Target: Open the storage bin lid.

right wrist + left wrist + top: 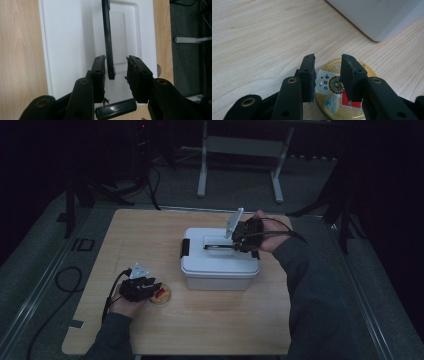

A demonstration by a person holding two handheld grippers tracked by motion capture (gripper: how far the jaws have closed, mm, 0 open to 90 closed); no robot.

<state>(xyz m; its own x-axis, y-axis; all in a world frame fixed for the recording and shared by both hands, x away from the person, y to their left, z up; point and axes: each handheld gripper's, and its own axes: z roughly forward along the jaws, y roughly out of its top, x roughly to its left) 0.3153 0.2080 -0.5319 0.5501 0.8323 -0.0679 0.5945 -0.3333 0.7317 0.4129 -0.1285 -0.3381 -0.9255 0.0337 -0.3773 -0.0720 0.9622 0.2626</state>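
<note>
A white plastic box [220,265] with a black carry handle [218,247] on its lid stands at the table's middle. My right gripper [235,244] reaches over the lid from the right. In the right gripper view its jaws [115,67] stand on either side of the handle's end [111,72], with a gap on both sides, so it is open. A round gold tin [161,294] with a red label lies flat at the front left. My left gripper [156,287] hovers over it. In the left gripper view the open jaws [327,67] stand above the tin's lid [329,85], which is wider than the gap.
Black latches sit at the box's ends [185,248] [116,108]. The box's corner [374,17] lies just beyond the tin. Bare wooden tabletop [150,235] surrounds both. A white stand's legs [202,180] and cables [67,280] are on the floor past the table.
</note>
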